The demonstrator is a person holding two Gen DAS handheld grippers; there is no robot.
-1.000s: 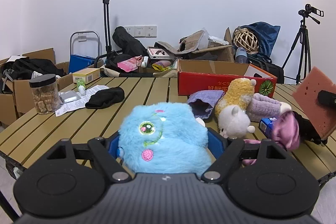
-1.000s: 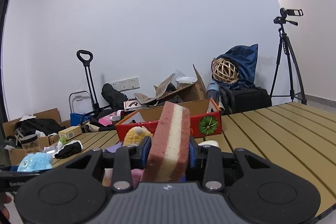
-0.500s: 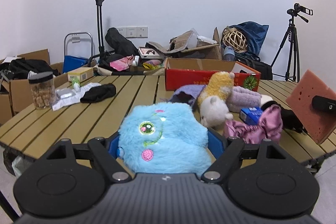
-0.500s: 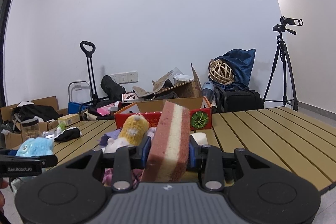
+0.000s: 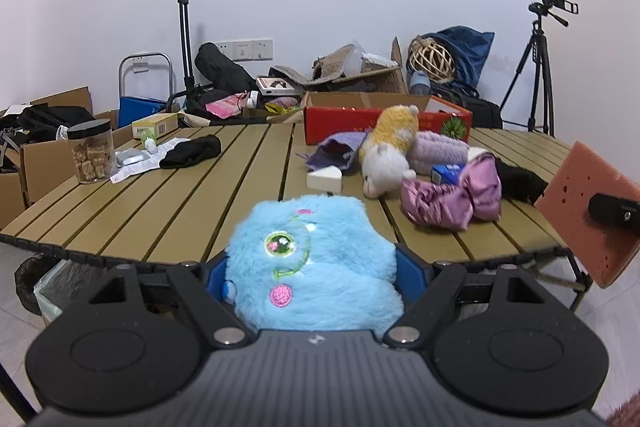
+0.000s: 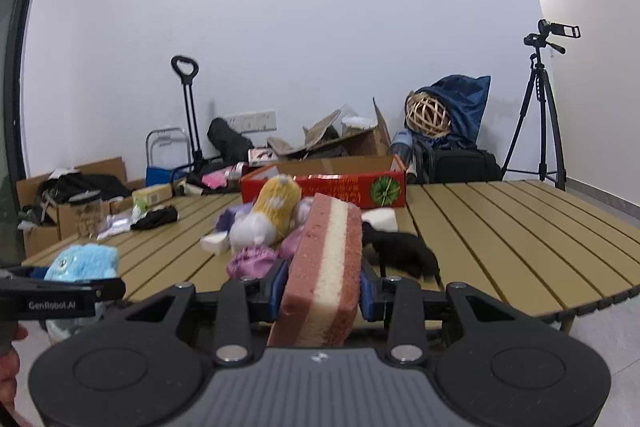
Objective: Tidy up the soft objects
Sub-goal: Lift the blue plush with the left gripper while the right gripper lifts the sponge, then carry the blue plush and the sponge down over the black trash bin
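Left gripper (image 5: pixel 314 269) is clamped on a blue plush toy (image 5: pixel 312 267), held off the near edge of the slatted surface (image 5: pixel 192 203). Right gripper (image 6: pixel 320 287) is squeezed onto a pink-and-cream sponge (image 6: pixel 324 267), standing on edge btwn the pads, also just off the near edge. On the surface: yellow-white plush (image 5: pixel 388 151), purple satin cloth (image 5: pixel 452 195), black cloth (image 5: pixel 520 181), w/ a red box (image 5: pixel 344 123) behind.

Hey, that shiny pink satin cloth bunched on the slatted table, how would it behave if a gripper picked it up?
The pink satin cloth lies crumpled in soft folds, so it would probably hang floppy. Its glossy sheen suggests it may slip between pads. It looks light for its bulk, and unlikely to roll.
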